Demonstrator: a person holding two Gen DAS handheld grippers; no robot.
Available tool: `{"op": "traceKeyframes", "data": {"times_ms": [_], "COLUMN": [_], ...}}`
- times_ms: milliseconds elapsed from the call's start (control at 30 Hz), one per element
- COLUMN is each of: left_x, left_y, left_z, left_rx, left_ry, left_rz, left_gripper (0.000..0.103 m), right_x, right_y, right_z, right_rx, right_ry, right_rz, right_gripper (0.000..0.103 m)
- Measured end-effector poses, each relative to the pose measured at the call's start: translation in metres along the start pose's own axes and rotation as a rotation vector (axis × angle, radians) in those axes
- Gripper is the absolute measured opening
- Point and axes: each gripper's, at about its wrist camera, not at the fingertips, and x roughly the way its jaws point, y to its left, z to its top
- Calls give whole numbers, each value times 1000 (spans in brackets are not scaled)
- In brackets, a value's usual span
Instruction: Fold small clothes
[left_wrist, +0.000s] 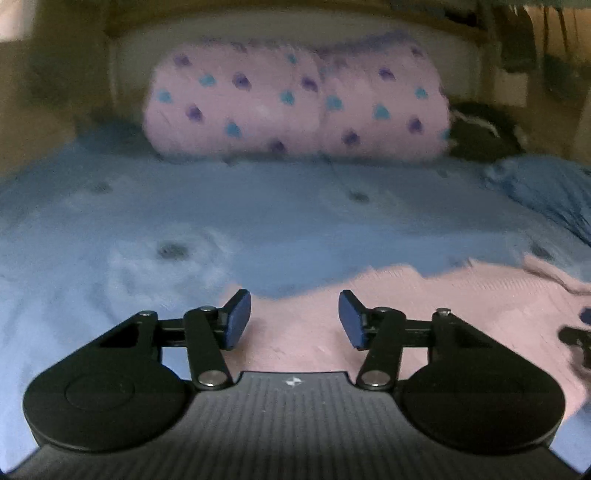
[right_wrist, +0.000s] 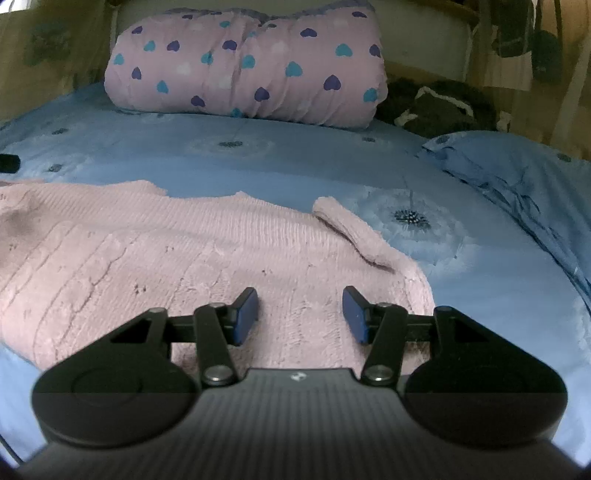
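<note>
A pink knitted garment (right_wrist: 147, 251) lies spread flat on the blue bed sheet (right_wrist: 258, 162), with a narrow sleeve (right_wrist: 351, 232) folded across its far right corner. My right gripper (right_wrist: 300, 306) hovers over the garment's near right part, its jaws open with only knit fabric lying below the gap. In the blurred left wrist view the same garment (left_wrist: 424, 314) fills the lower right. My left gripper (left_wrist: 294, 306) is open over the garment's left edge, and nothing sits between its blue pads (left_wrist: 236, 317).
A rolled pink quilt with heart prints (right_wrist: 243, 62) lies across the head of the bed. A dark garment (right_wrist: 436, 107) sits to its right, and a blue pillow (right_wrist: 517, 173) lies nearer on the right. A small black object (right_wrist: 9, 163) shows at the left edge.
</note>
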Motion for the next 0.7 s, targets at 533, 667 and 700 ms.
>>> {"op": "traceKeyframes", "data": {"times_ms": [533, 667, 700], "left_x": [21, 19, 20], "left_y": [12, 5, 4], "left_z": [-7, -12, -12], "left_rx": [-108, -63, -51], "left_ry": [136, 145, 146], "left_rz": [118, 130, 138], "left_gripper": [76, 81, 82], "right_x": [8, 31, 37], "right_y": [-12, -25, -30], "right_z": [12, 21, 21], "right_rx": [38, 39, 54], "right_ry": [-8, 25, 37], "right_rz": [65, 135, 139], "right_gripper": [53, 53, 53]}}
